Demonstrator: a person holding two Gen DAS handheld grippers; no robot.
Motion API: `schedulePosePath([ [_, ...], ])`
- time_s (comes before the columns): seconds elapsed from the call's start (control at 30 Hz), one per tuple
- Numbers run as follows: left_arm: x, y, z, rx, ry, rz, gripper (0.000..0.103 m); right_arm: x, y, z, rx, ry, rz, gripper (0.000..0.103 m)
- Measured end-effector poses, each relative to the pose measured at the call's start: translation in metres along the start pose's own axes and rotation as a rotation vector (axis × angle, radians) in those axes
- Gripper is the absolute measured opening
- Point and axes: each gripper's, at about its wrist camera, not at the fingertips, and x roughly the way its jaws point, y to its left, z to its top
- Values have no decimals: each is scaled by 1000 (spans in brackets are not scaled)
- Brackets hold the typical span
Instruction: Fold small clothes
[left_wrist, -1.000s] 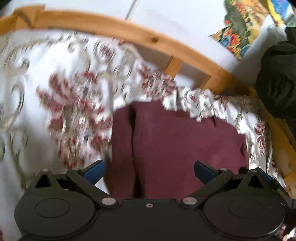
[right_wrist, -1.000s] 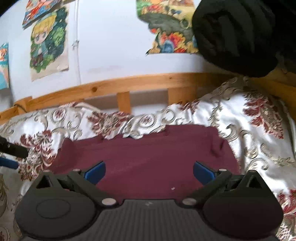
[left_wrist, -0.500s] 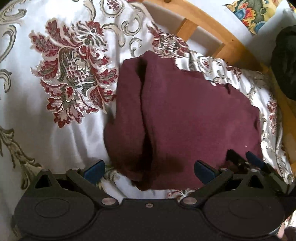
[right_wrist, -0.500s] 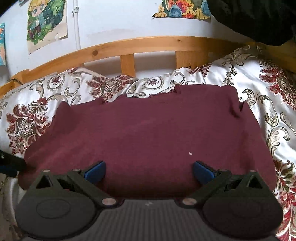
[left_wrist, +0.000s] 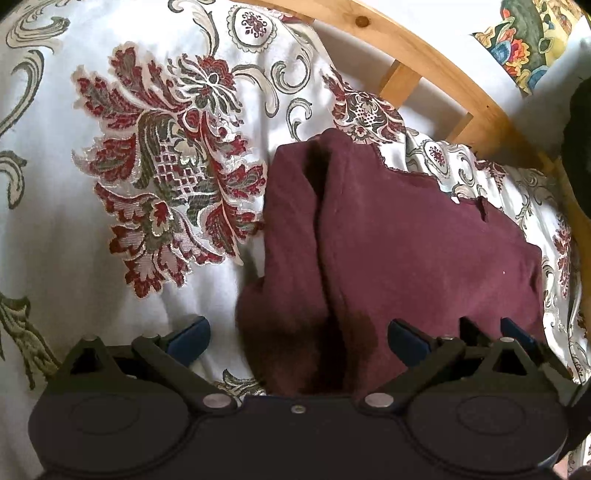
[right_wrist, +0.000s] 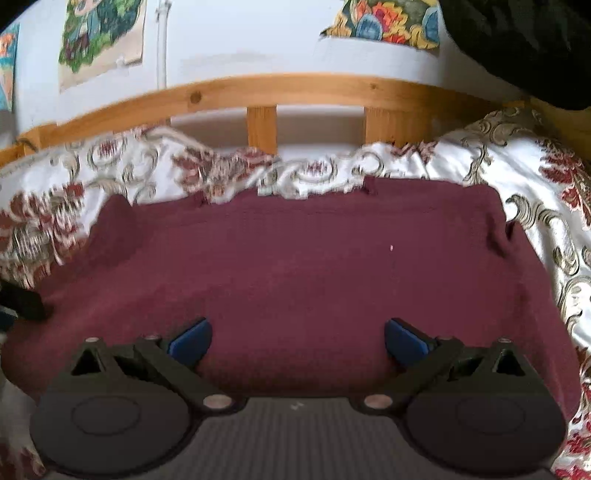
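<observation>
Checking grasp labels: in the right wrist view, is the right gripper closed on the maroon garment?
No. The right gripper has its jaws spread wide above the maroon garment, with no cloth pinched between them.

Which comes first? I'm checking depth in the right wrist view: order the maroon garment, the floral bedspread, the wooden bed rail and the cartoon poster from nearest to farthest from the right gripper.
1. maroon garment, directly under the open right gripper.
2. floral bedspread, bunched just beyond the garment's far edge.
3. wooden bed rail, behind the bedspread.
4. cartoon poster, on the wall, upper left.

Bedspread (right_wrist: 221, 173) blurred; dark bundle (right_wrist: 517, 44) cut off top-rt.
</observation>
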Motion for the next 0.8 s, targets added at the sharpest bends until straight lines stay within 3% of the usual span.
schedulePosePath([
  [0.53, 4, 2, 1, 0, 4, -6, 102, -1, 2, -10, -2, -41, -10, 102],
  [0.8, 3, 6, 3, 10, -78, -80, 102, -1, 2, -11, 4, -42, -6, 102],
])
